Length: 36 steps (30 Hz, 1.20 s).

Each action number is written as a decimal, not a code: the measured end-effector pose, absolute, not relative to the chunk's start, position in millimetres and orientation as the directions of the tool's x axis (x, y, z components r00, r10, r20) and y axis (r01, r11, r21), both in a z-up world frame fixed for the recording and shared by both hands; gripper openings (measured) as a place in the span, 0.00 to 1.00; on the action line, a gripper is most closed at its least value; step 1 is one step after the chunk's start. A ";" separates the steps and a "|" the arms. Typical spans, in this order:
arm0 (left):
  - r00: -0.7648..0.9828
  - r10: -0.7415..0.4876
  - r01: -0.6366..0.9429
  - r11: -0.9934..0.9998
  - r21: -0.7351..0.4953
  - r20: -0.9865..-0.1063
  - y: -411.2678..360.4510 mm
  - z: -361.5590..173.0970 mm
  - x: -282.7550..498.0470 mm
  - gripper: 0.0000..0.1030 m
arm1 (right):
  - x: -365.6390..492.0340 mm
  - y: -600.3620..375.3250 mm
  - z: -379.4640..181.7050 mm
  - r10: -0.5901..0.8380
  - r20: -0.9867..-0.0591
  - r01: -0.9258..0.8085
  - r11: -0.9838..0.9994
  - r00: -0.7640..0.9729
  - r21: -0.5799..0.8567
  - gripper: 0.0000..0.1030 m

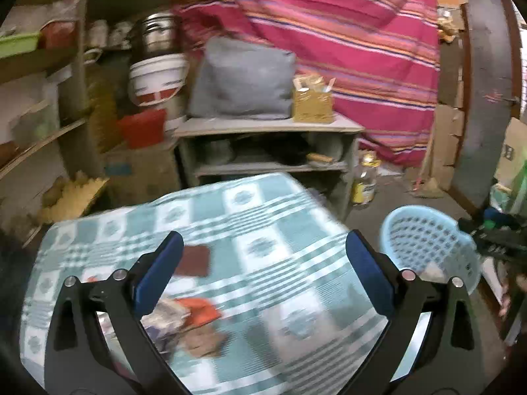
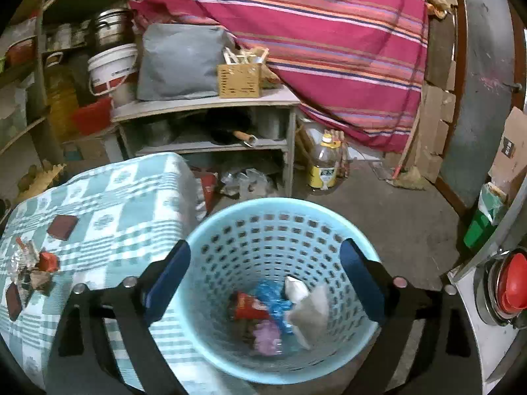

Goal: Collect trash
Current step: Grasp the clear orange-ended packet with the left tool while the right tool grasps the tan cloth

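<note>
A light blue perforated basket (image 2: 230, 250) stands on the floor beside the table; in the left wrist view the basket (image 1: 425, 233) is at the right. Inside lie a red wrapper (image 2: 247, 306), a blue wrapper (image 2: 273, 299), a white packet (image 2: 309, 309) and a purple scrap (image 2: 268, 335). My right gripper (image 2: 265, 276) hangs open over the basket with nothing between its fingers. My left gripper (image 1: 263, 270) is open above the checked tablecloth (image 1: 257, 217), empty. Crumpled wrappers (image 1: 178, 319) with an orange piece (image 1: 202, 309) lie near its left finger; the same pile of wrappers (image 2: 31, 270) shows in the right wrist view.
Two dark brown squares (image 2: 61, 227) (image 2: 13, 296) lie on the cloth. Behind stand a grey shelf unit (image 2: 204, 102) with a woven box (image 2: 238, 80), a white bucket (image 2: 110, 69), an oil bottle (image 2: 324, 168) on the floor and a striped red cloth (image 2: 329, 33). A red-topped appliance (image 2: 507, 283) is at right.
</note>
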<state>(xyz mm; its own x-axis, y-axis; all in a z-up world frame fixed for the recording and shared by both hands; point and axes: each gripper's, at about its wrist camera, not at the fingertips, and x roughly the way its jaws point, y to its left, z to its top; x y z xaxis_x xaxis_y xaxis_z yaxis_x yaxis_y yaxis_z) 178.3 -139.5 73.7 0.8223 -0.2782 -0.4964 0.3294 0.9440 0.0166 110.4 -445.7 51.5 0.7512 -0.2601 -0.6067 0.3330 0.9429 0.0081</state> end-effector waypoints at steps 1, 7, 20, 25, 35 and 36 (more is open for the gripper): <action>0.823 -0.265 0.318 0.948 0.019 -0.503 -129.0 70.3 178.6 0.93 | 110.6 -436.5 52.3 -0.255 -0.602 0.325 0.946 0.756 0.009 0.90; 0.819 -0.152 0.203 0.979 0.031 -0.554 -50.8 42.9 189.0 0.93 | 112.7 -383.8 43.2 -0.216 -0.598 0.283 0.959 0.772 0.019 0.90; 0.724 -0.066 0.076 0.997 -0.017 -0.687 72.1 -20.9 239.1 0.93 | 142.6 -286.3 10.4 -0.125 -0.649 0.150 0.989 0.751 -0.017 0.90; 0.698 -0.097 0.098 0.994 -0.039 -0.710 84.4 -33.7 251.7 0.92 | 154.0 -261.3 7.1 -0.092 -0.663 0.099 0.995 0.743 -0.027 0.90; 0.625 -0.135 0.145 0.988 -0.055 -0.769 82.7 -63.9 271.3 0.48 | 168.9 -226.3 1.9 -0.055 -0.676 0.037 0.998 0.735 -0.040 0.90; 0.628 -0.131 0.147 0.988 -0.049 -0.767 81.7 -63.8 271.2 0.44 | 169.4 -224.0 1.8 -0.052 -0.676 0.033 0.999 0.735 -0.040 0.90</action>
